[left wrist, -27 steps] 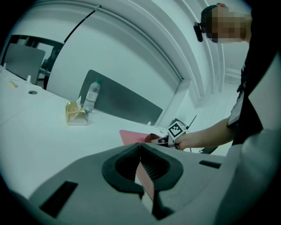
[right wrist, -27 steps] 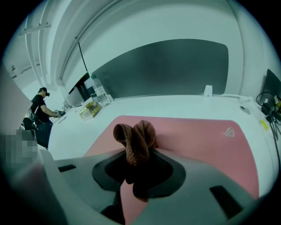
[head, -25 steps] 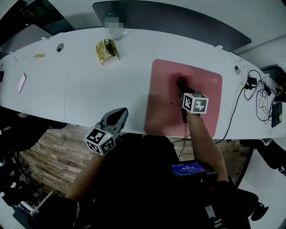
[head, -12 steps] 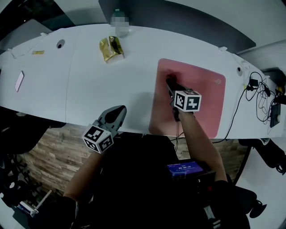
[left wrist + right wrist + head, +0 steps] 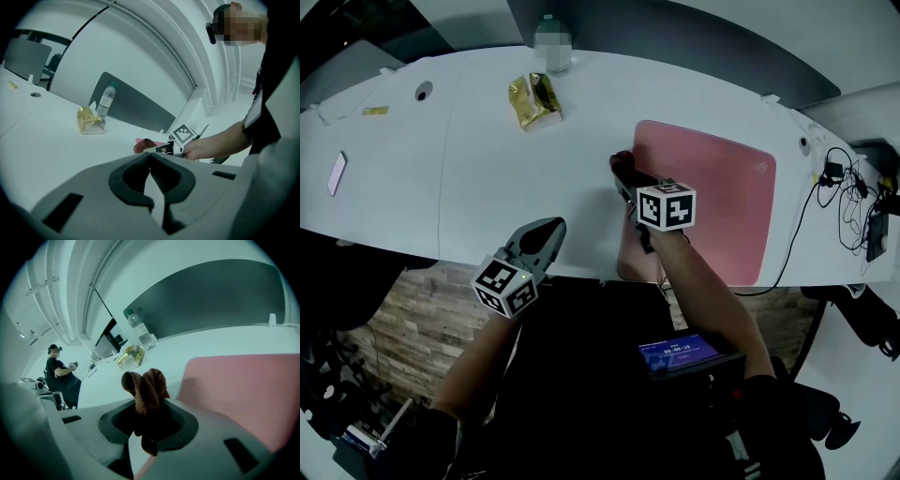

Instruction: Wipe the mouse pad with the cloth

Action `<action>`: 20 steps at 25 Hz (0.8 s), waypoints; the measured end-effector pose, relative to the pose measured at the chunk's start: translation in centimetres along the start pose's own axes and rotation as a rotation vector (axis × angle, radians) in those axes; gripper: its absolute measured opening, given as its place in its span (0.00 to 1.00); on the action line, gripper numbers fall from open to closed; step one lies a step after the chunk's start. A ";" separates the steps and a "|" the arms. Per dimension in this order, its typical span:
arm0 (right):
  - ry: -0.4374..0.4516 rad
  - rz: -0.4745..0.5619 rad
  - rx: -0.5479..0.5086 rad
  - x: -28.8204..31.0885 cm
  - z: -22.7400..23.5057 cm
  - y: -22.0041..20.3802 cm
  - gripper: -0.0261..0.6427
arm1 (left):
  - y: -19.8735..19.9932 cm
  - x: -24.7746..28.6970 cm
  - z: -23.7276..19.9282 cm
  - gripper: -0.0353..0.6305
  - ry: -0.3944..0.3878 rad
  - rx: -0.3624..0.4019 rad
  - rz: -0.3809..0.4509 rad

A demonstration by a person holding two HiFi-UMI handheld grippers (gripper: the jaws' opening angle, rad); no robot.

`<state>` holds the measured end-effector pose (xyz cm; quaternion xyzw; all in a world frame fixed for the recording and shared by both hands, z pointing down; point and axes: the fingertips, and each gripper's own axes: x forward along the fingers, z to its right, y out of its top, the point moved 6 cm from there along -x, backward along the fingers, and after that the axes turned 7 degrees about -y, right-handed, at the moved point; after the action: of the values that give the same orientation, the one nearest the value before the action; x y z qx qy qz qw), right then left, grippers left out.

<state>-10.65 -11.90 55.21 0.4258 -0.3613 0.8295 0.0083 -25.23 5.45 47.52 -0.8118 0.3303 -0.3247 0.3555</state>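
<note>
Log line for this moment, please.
right gripper: shut on cloth | cloth: at left edge of mouse pad | left gripper: shut, empty

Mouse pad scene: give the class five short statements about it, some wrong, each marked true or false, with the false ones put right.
1. The right claw grips the cloth. True.
2. The left claw is open. False: it is shut, with nothing in it.
3. The cloth sits at the middle of the pad. False: it is just off the pad's left edge, over the table.
4. A gold packet lies on the table near a bottle. True.
5. The pad is blue. False: it is pink.
</note>
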 end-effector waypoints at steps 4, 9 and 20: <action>0.057 -0.002 0.042 1.0 -1.4 0.3 0.21 | 0.3 0.1 -0.3 0.07 -0.012 -0.001 -0.003; 0.080 0.046 0.083 0.9 -1.4 2.1 0.21 | 0.6 0.0 -0.9 0.07 -0.016 -0.002 -0.009; -0.100 0.029 0.013 0.4 4.7 4.0 0.21 | 0.6 1.6 0.4 0.07 -0.015 0.012 -0.027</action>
<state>-8.85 -17.79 54.90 0.4614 -0.3622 0.8095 -0.0246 -24.17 4.07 47.30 -0.8164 0.3149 -0.3255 0.3583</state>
